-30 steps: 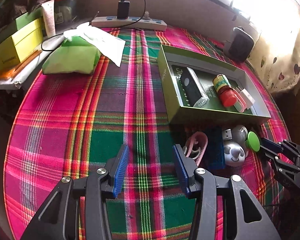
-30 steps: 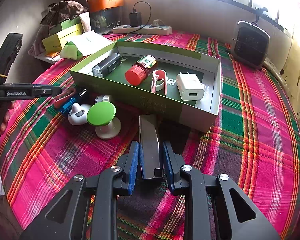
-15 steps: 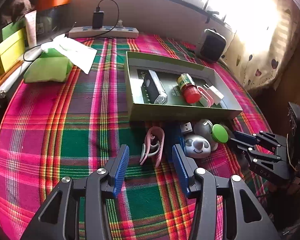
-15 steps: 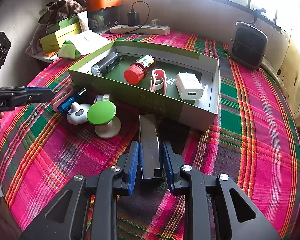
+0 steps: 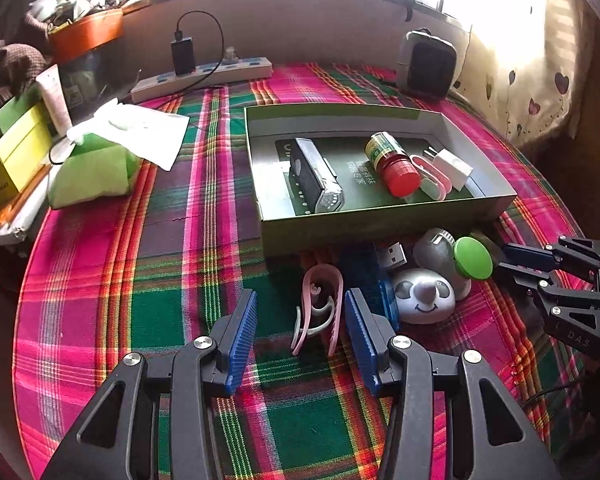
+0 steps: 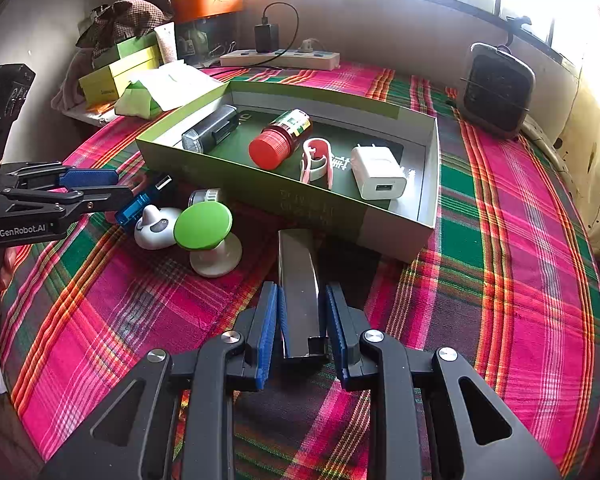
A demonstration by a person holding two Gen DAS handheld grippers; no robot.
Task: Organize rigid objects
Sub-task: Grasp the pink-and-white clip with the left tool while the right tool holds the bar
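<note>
I am holding my left gripper (image 5: 298, 332) with its jaws released, standing apart over the plaid cloth (image 5: 100, 288) on the counter. The pink clip (image 5: 320, 308) is lying on the cloth between my blue pads (image 5: 242, 334), closer to the right one; neither pad is pressing on it. Just past that pad the blue USB stick (image 5: 388, 258) is lying beside the koala figure (image 5: 422, 294), and the green-topped knob (image 5: 473, 258) is standing next to them, in front of a grey round thing (image 5: 432, 246) I cannot identify.

My right gripper (image 6: 302, 328) is clenching a long dark bar (image 6: 298, 280), the pads pressing both its sides; the bar's far end is pointing at the near wall of the box (image 6: 324, 208) and is close to it, though I cannot tell whether it is touching.

The green box is sitting open on the cloth. Inside it, from left to right in the right wrist view, are lying a dark lamp (image 6: 212, 128), a red-capped bottle (image 6: 280, 140) on its side, a second pink clip (image 6: 318, 162) and a white charger (image 6: 378, 176).

Near the back wall a power strip (image 5: 204, 76) is lying with a black adapter plugged in, and a small dark heater (image 6: 496, 88) is standing at the right.
</note>
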